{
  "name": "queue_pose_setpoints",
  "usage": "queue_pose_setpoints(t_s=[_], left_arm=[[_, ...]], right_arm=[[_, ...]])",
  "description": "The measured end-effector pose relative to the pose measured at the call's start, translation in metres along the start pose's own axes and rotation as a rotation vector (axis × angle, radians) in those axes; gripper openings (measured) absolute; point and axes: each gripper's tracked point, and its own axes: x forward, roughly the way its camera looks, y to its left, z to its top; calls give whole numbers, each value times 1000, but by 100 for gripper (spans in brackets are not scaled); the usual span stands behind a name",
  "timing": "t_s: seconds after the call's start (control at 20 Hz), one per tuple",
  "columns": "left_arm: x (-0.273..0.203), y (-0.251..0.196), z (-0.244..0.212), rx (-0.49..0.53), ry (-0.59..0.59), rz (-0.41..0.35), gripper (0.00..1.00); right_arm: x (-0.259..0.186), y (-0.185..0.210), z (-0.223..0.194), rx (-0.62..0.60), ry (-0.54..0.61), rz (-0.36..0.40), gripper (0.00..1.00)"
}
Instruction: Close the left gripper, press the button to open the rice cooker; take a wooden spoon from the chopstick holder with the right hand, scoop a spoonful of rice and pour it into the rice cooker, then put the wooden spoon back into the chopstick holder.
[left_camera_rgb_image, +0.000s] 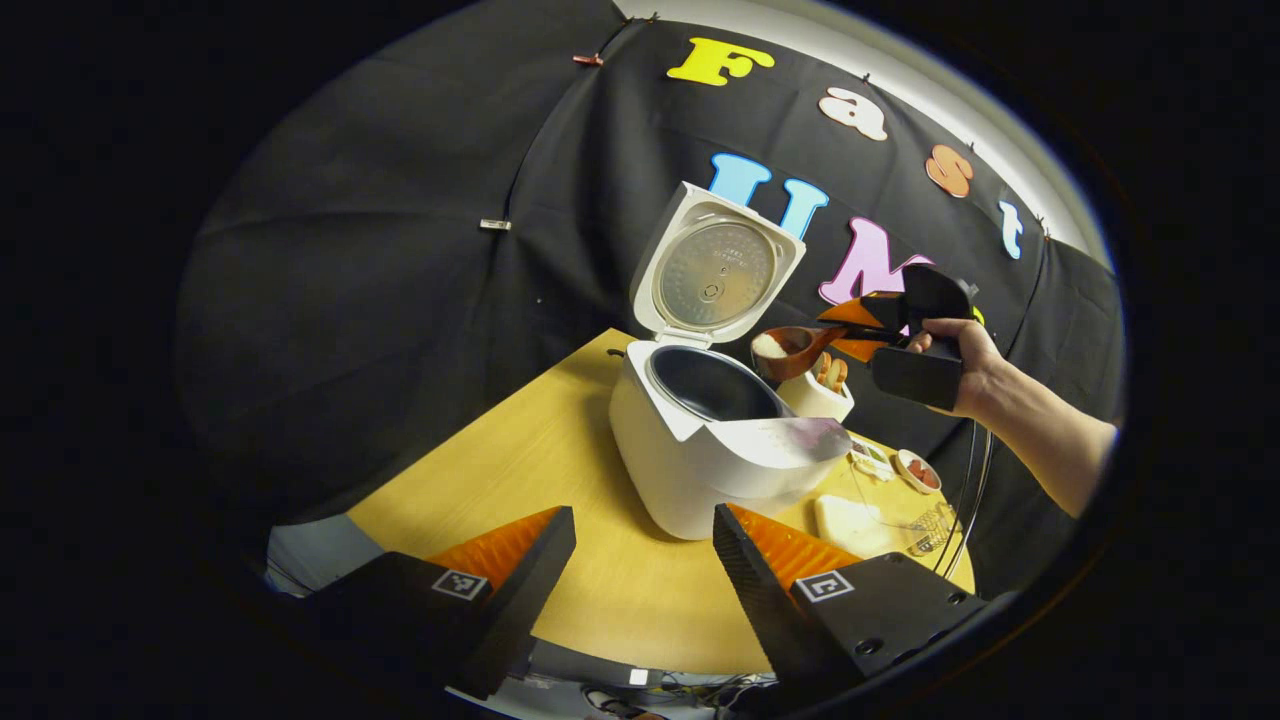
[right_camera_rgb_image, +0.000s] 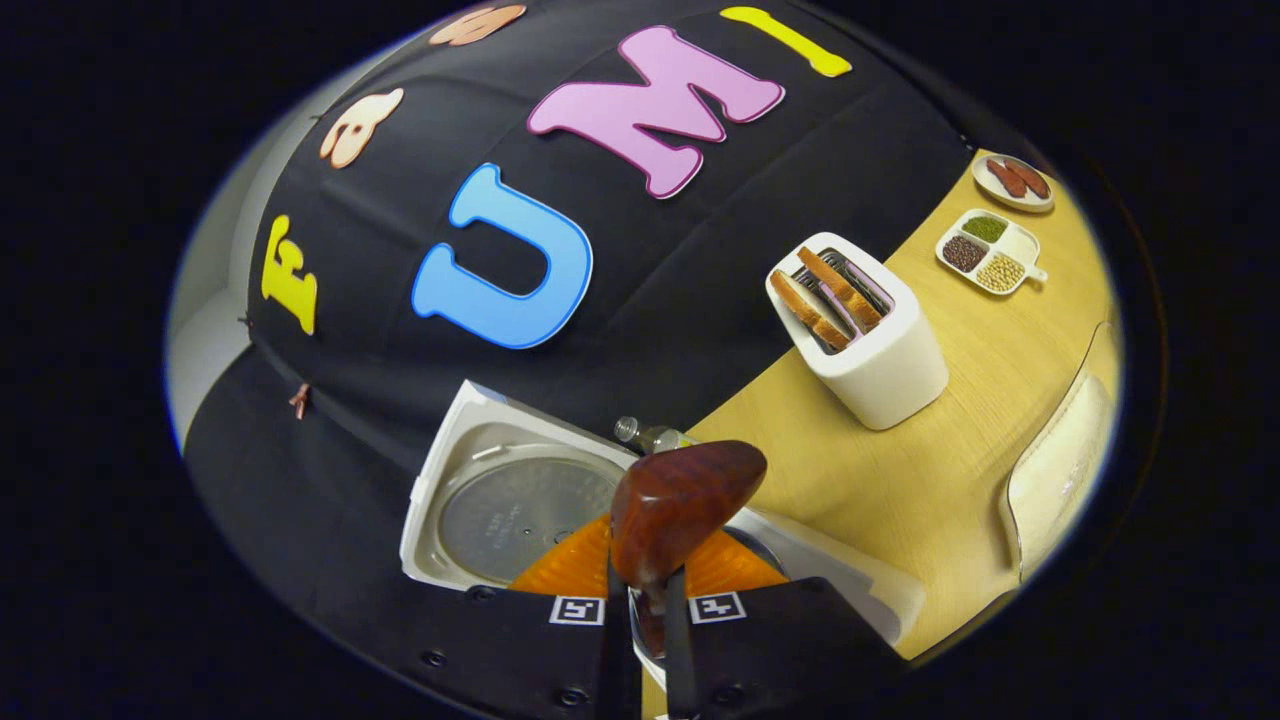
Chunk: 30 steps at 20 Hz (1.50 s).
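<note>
Above the open rice cooker (left_camera_rgb_image: 700, 440), just right of its raised lid (left_camera_rgb_image: 715, 270), the right gripper (left_camera_rgb_image: 905, 335) holds the wooden spoon (left_camera_rgb_image: 790, 350) level, white rice in its bowl. Its jaws are clamped tight on the handle, seen in the right gripper view. Right of the cooker stands a toaster (right_camera_rgb_image: 865, 340) with bread. Near the cooker's front, the left gripper (left_camera_rgb_image: 640, 560) hangs over the bench (left_camera_rgb_image: 530, 450), jaws wide apart and empty.

A white toaster (right_camera_rgb_image: 870, 340) with bread slices stands on the wooden table (right_camera_rgb_image: 960, 470). Beyond it lie a divided dish of beans (right_camera_rgb_image: 988, 251) and a small plate of sausages (right_camera_rgb_image: 1014, 182).
</note>
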Motion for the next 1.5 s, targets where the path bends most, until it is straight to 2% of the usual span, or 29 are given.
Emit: queue_pose_setpoints(t_s=[0.15, 0.3, 0.5, 0.8, 1.0, 1.25, 1.5], left_arm=[[-2, 11, -2, 14, 13, 21, 96], [1, 12, -3, -21, 23, 31, 96], [-1, 9, -5, -31, 31, 31, 96], [0, 9, -3, -1, 29, 21, 96], [-1, 7, -2, -13, 16, 11, 96], [-1, 3, -3, -11, 18, 7, 96], [-1, -4, 3, 2, -8, 8, 96]], right_arm=[[9, 9, -12, -166, -16, 15, 16], [16, 20, -20, -363, -32, 52, 16], [19, 43, -26, -604, -66, 124, 16], [17, 76, -44, -857, -78, 264, 16], [10, 84, -60, -1104, -107, 334, 16], [12, 77, -74, -1195, -84, 352, 16], [5, 79, -61, -1103, -80, 335, 16]])
